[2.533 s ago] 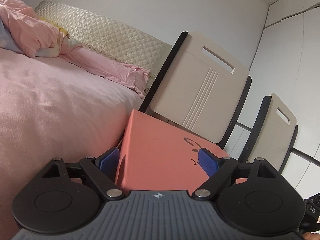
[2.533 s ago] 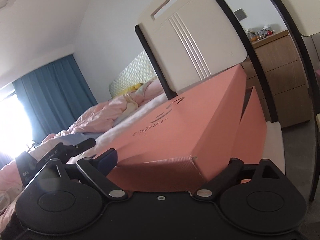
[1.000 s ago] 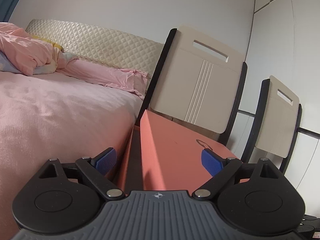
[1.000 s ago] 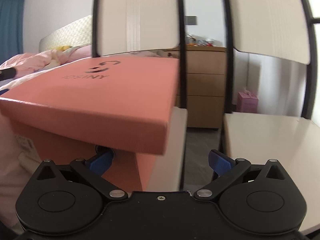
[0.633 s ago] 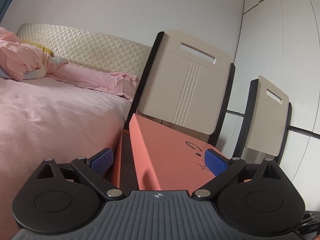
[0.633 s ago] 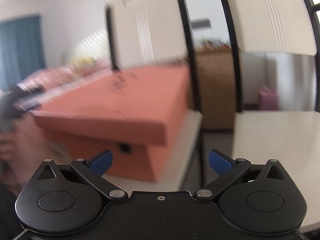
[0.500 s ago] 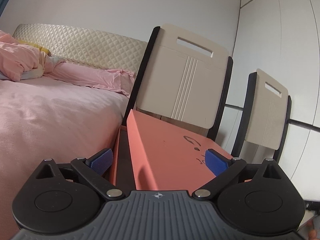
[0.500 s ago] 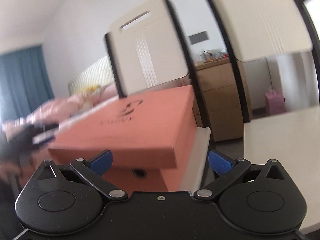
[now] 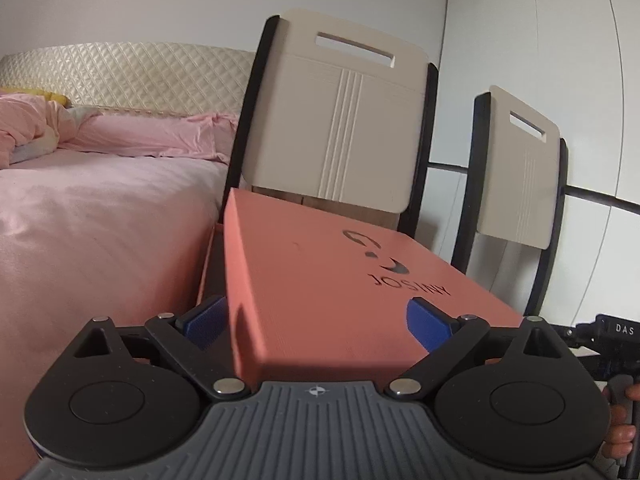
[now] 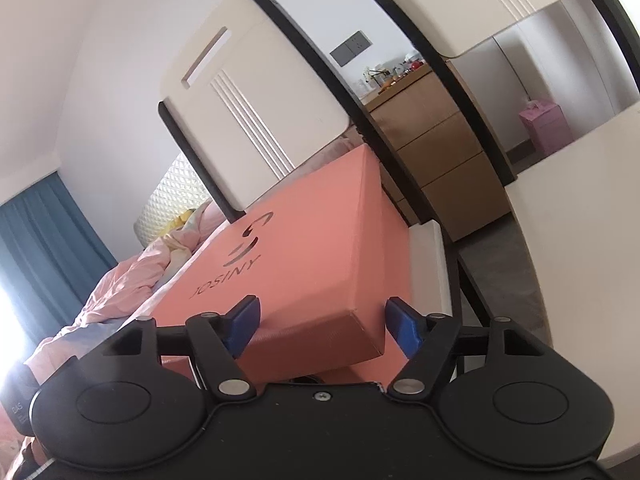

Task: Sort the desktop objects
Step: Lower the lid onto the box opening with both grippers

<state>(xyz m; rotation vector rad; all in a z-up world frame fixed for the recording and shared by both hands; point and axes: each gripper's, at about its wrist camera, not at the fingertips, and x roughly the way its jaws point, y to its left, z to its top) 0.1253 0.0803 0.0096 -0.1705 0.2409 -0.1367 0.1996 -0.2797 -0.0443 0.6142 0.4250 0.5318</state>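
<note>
A salmon-pink shoebox marked JOSINY [image 9: 320, 280] stands on the seat of a cream chair [image 9: 340, 120]; its lid sits askew over the base. My left gripper [image 9: 316, 322] is open, its blue pads straddling the lid's near corner, one above the lid and one at its side. My right gripper [image 10: 322, 320] is open at the opposite end, its pads either side of the lid's corner [image 10: 320, 292]. In neither view can I tell whether the pads touch the lid. The other gripper shows at the right edge [image 9: 608, 340] of the left wrist view.
A bed with pink bedding [image 9: 100, 208] lies left of the chair. A second cream chair [image 9: 520, 176] stands to the right, its seat [image 10: 580, 208] close by. A wooden chest of drawers [image 10: 436, 152] and a pink box [image 10: 548, 124] stand behind.
My right gripper swung back in from beside the box and now straddles the lid's corner. My left gripper shifted slightly at the other end. The lid still sits askew.
</note>
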